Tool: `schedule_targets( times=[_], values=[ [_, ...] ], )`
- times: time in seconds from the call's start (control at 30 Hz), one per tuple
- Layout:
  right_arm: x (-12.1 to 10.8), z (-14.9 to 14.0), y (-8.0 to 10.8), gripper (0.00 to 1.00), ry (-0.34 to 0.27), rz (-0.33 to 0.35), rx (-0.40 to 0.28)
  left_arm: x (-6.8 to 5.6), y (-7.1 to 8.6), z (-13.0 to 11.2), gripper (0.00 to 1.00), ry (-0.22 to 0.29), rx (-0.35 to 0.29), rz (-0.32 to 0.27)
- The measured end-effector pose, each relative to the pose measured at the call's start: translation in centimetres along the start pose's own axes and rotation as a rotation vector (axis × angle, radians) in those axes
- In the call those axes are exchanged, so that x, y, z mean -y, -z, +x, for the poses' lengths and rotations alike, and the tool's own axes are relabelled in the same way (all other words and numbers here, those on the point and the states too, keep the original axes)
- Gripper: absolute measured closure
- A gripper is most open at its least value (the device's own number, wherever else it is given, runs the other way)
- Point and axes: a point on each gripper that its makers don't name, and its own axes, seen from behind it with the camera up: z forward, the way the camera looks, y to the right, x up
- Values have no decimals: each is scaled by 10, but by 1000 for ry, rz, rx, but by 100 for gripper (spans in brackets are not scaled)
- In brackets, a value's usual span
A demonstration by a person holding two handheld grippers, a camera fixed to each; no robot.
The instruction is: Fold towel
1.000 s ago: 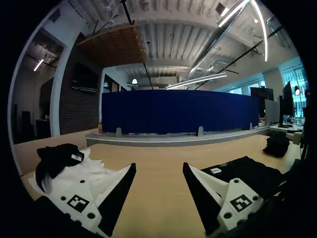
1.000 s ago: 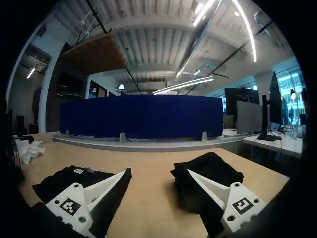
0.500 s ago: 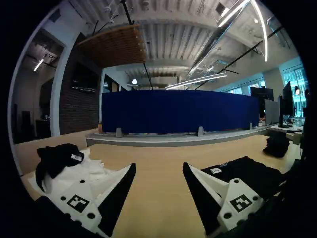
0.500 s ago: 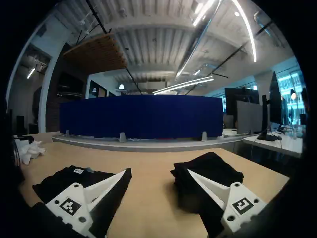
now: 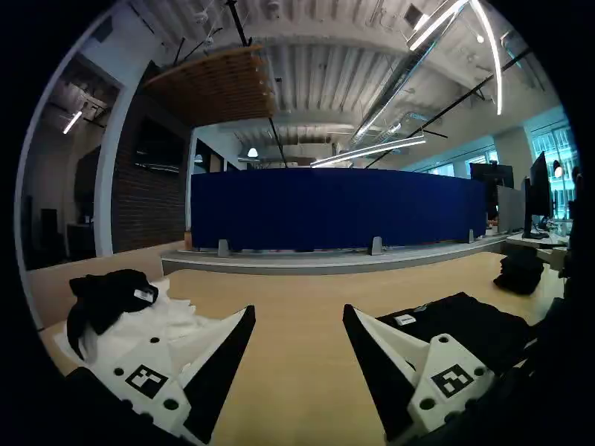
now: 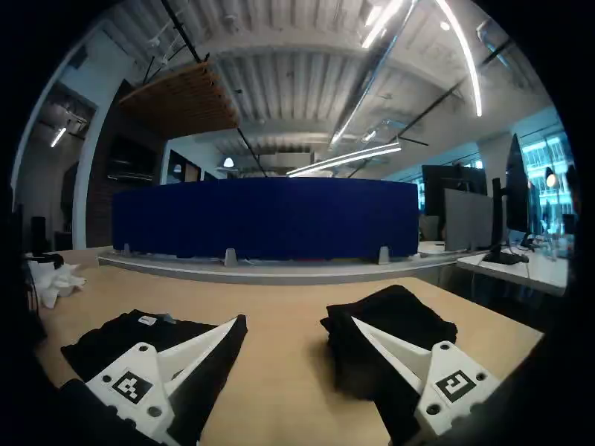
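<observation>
A black towel [image 5: 465, 321] with a small white tag lies spread flat on the wooden table [image 5: 297, 297], just right of my left gripper [image 5: 297, 312]. That gripper is open and low over the table with nothing between its fingers. The same towel [image 6: 130, 334] lies under the left finger of my right gripper [image 6: 297, 322], which is also open and holds nothing. A stack of folded black towels [image 6: 394, 323] sits behind its right finger.
A heap of white cloth [image 5: 160, 320] with a black piece [image 5: 108, 293] on top lies at the table's left. A blue divider panel [image 5: 335, 208] runs along the far edge. Monitors [image 6: 476, 215] stand on a desk to the right.
</observation>
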Motion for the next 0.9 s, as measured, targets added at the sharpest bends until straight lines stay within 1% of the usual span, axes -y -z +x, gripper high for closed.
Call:
schedule_targets(
  times=[0.17,0.27,0.37,0.43,0.53,0.7,0.8,0.9],
  values=[
    [0,-1,0,0,1,-1,-1,6,0,0,13,-2,0,22],
    [-2,-1,1,0,5,-10,4,6,1,0,13,-12,2,33],
    [-2,5,3,0,18,-14,15,-1,4,5,13,-28,6,28],
    [-2,15,4,0,24,-14,14,-5,5,14,13,-29,7,20],
    [-2,36,6,0,23,-13,10,-9,5,34,13,-21,4,12],
    [-3,85,7,0,11,-16,0,-10,4,85,13,-7,-9,3],
    [-5,114,8,0,10,-21,-4,-11,4,115,13,-9,-13,-6],
    [-5,144,9,0,13,-24,-10,-9,4,144,13,-14,-17,-8]
  ],
)
